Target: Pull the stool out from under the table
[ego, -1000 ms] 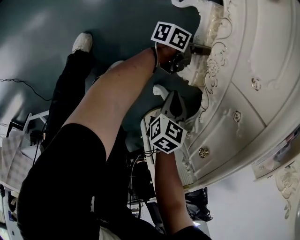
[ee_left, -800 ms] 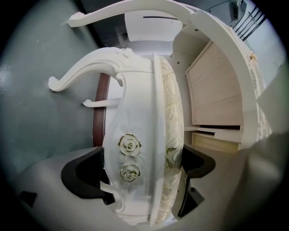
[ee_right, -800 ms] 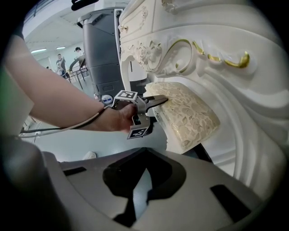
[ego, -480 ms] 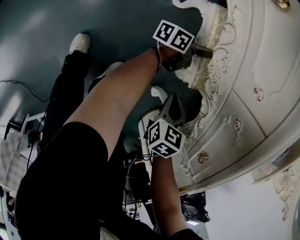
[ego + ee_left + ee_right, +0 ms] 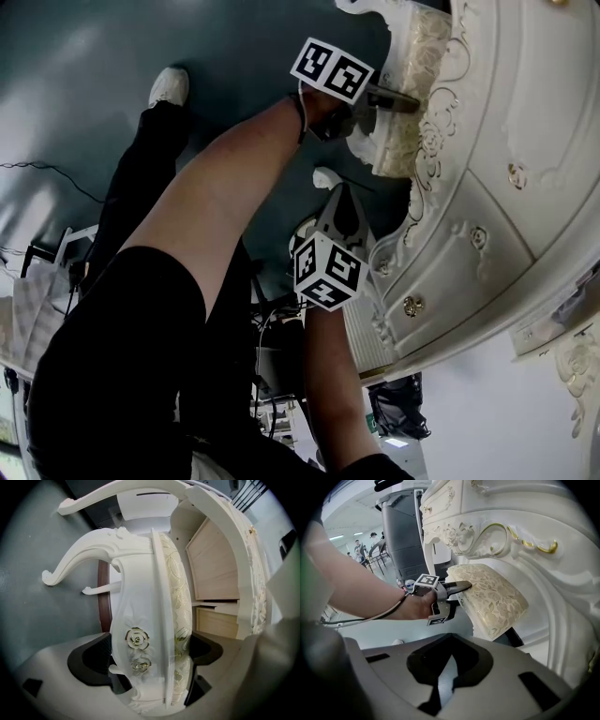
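Wht shoe (image 5: 169,86); grey unit (image 5: 401,536), poss. cabinet.

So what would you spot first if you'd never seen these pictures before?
Probably the fancy white stool with gold roses on its side. It fills the left gripper view, and the left gripper pinches it at its edge. In the head view a big carved white table sweeps down the right side, and the right gripper points up toward it, holding nothing.
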`<act>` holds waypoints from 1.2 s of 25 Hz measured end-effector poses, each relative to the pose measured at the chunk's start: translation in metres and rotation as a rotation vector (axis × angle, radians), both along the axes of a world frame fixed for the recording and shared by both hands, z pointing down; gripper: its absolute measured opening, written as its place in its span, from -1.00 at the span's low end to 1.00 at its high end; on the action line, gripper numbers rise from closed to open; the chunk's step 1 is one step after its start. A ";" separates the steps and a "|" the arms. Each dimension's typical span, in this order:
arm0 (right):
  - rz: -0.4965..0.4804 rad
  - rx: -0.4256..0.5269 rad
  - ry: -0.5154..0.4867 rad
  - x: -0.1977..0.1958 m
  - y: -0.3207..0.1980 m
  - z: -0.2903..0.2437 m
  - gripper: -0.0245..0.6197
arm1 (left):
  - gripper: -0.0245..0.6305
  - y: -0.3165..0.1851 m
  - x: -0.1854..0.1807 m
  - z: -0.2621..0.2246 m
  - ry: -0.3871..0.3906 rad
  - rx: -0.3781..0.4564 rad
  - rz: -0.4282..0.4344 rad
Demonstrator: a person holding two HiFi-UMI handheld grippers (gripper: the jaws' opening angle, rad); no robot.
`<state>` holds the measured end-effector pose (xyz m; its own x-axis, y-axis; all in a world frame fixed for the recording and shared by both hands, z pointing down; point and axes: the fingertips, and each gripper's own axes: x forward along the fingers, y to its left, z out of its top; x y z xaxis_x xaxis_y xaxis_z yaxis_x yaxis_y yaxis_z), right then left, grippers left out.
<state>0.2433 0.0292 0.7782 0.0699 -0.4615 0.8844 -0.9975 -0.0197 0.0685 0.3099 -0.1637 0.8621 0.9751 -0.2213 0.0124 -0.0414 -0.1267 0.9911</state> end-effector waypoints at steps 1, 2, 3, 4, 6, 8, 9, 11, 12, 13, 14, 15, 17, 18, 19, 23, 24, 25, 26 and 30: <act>-0.001 0.002 -0.003 -0.003 -0.001 -0.002 -0.91 | 0.63 0.003 -0.004 0.000 -0.001 -0.001 0.007; -0.003 0.004 -0.004 -0.005 0.000 -0.004 -0.91 | 0.63 0.006 -0.008 0.000 -0.002 -0.003 0.014; -0.006 0.005 -0.006 -0.007 0.000 -0.005 -0.91 | 0.63 0.009 -0.012 0.000 -0.004 -0.006 0.019; -0.007 0.007 -0.007 -0.009 -0.001 -0.006 -0.91 | 0.63 0.011 -0.016 0.001 -0.006 -0.006 0.020; -0.005 0.010 -0.008 -0.011 -0.002 -0.008 -0.91 | 0.63 0.012 -0.025 0.001 -0.010 -0.003 0.020; -0.004 0.005 -0.002 -0.012 0.001 -0.010 -0.91 | 0.62 0.018 -0.032 0.001 -0.010 -0.005 0.025; -0.004 0.003 0.001 -0.012 0.003 -0.010 -0.91 | 0.62 0.022 -0.036 0.001 -0.011 -0.007 0.027; -0.002 0.006 0.005 -0.012 0.003 -0.010 -0.91 | 0.62 0.025 -0.044 0.002 -0.016 -0.006 0.024; 0.000 0.008 0.008 -0.012 0.004 -0.010 -0.91 | 0.62 0.027 -0.049 0.002 -0.018 -0.003 0.021; 0.003 0.006 0.012 -0.012 0.006 -0.011 -0.91 | 0.62 0.029 -0.053 0.002 -0.018 -0.003 0.017; 0.004 0.004 0.015 -0.012 0.008 -0.011 -0.91 | 0.62 0.033 -0.058 0.002 -0.019 -0.004 0.015; 0.004 0.002 0.018 -0.013 0.010 -0.011 -0.91 | 0.62 0.036 -0.063 0.002 -0.019 -0.005 0.014; 0.003 -0.001 0.020 -0.016 0.012 -0.011 -0.91 | 0.61 0.042 -0.073 0.002 -0.020 -0.006 0.013; 0.003 -0.001 0.020 -0.018 0.013 -0.011 -0.91 | 0.61 0.044 -0.079 0.002 -0.021 -0.007 0.009; 0.003 -0.002 0.019 -0.020 0.014 -0.011 -0.91 | 0.61 0.046 -0.085 0.002 -0.023 -0.007 0.004; -0.015 -0.003 0.015 -0.031 0.016 -0.013 -0.91 | 0.60 0.053 -0.113 0.004 -0.032 -0.008 -0.020; -0.024 -0.001 0.013 -0.035 0.017 -0.014 -0.91 | 0.60 0.056 -0.121 0.004 -0.035 -0.008 -0.023; -0.032 0.001 0.012 -0.038 0.017 -0.015 -0.91 | 0.60 0.058 -0.130 0.004 -0.037 -0.007 -0.024; -0.040 0.003 0.011 -0.040 0.017 -0.016 -0.91 | 0.60 0.060 -0.139 0.004 -0.037 -0.005 -0.025; -0.075 0.001 0.017 -0.047 0.019 -0.019 -0.91 | 0.60 0.075 -0.173 0.002 -0.036 -0.012 -0.026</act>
